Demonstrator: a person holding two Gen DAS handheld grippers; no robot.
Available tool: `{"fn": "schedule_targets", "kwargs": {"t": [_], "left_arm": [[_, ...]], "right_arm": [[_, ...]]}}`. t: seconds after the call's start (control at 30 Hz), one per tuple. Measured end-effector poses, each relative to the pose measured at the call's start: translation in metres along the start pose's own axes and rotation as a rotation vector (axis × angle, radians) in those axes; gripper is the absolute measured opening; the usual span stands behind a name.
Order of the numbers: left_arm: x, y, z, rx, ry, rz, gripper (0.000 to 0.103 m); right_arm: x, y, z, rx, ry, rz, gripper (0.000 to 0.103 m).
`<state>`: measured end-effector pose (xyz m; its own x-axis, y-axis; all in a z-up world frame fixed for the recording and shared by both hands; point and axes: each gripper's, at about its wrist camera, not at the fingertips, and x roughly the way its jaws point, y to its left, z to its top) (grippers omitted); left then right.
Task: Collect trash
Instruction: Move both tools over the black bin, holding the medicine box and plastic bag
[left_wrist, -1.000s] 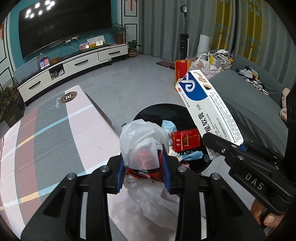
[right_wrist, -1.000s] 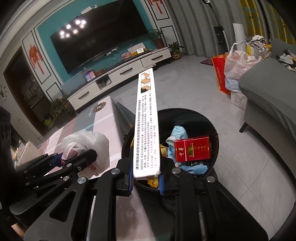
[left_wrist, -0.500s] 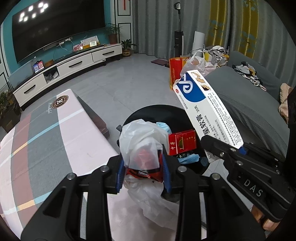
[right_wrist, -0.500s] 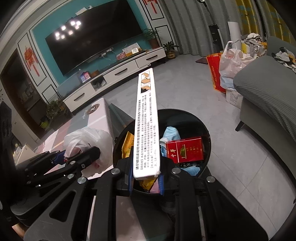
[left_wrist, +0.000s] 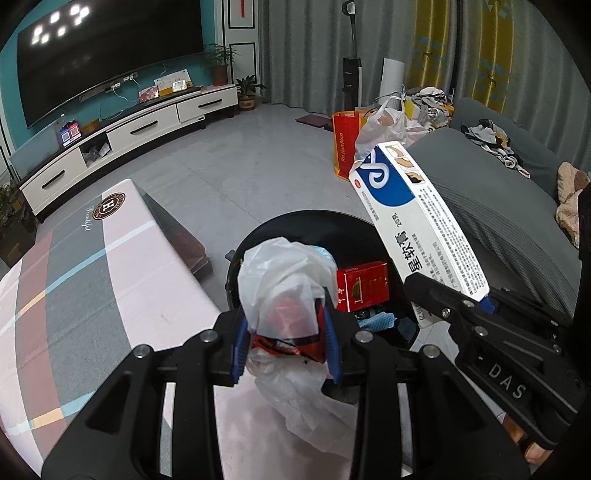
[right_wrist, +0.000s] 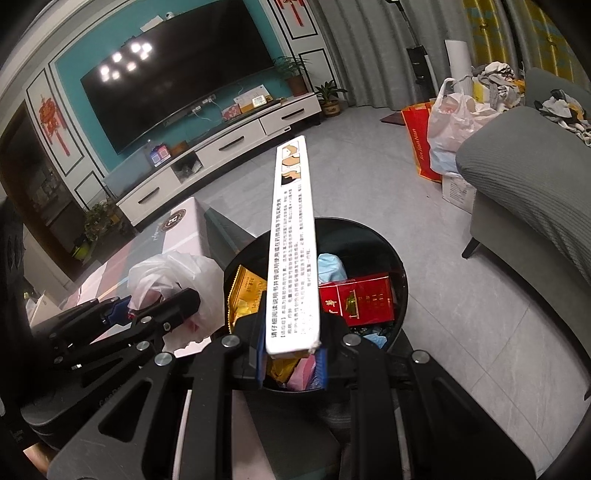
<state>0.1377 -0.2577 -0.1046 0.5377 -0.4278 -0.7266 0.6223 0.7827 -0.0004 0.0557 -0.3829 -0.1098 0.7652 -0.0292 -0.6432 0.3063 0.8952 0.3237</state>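
My left gripper (left_wrist: 284, 341) is shut on a crumpled white plastic bag (left_wrist: 284, 284) with a red wrapper inside, held at the near rim of the black round bin (left_wrist: 295, 221). My right gripper (right_wrist: 291, 354) is shut on a long white and blue ointment box (right_wrist: 293, 243), which juts up and forward over the same bin (right_wrist: 400, 266). In the left wrist view that box (left_wrist: 413, 214) and the right gripper (left_wrist: 480, 306) show at the right. The bin holds a red cigarette pack (right_wrist: 356, 301), a gold packet (right_wrist: 245, 295) and blue scraps.
A low table with a pink and grey striped cover (left_wrist: 74, 266) stands left of the bin. A grey sofa (left_wrist: 498, 206) lies to the right, with a red bag (left_wrist: 341, 144) and a white plastic bag (left_wrist: 380, 125) beyond it. A TV cabinet (left_wrist: 129, 136) lines the far wall.
The left gripper with its bag has drifted toward the bin, so the bin and cigarette pack sit closer behind it. The right gripper holds the box about where it was.
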Motion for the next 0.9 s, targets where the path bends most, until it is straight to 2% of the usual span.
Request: {"fn": "schedule_targets", "kwargs": {"t": [0.9], "left_arm": [[0.035, -0.002, 0.006, 0.014, 0.050, 0.000, 0.034]], "right_arm": [[0.015, -0.006, 0.003, 0.008, 0.025, -0.042, 0.021]]}}
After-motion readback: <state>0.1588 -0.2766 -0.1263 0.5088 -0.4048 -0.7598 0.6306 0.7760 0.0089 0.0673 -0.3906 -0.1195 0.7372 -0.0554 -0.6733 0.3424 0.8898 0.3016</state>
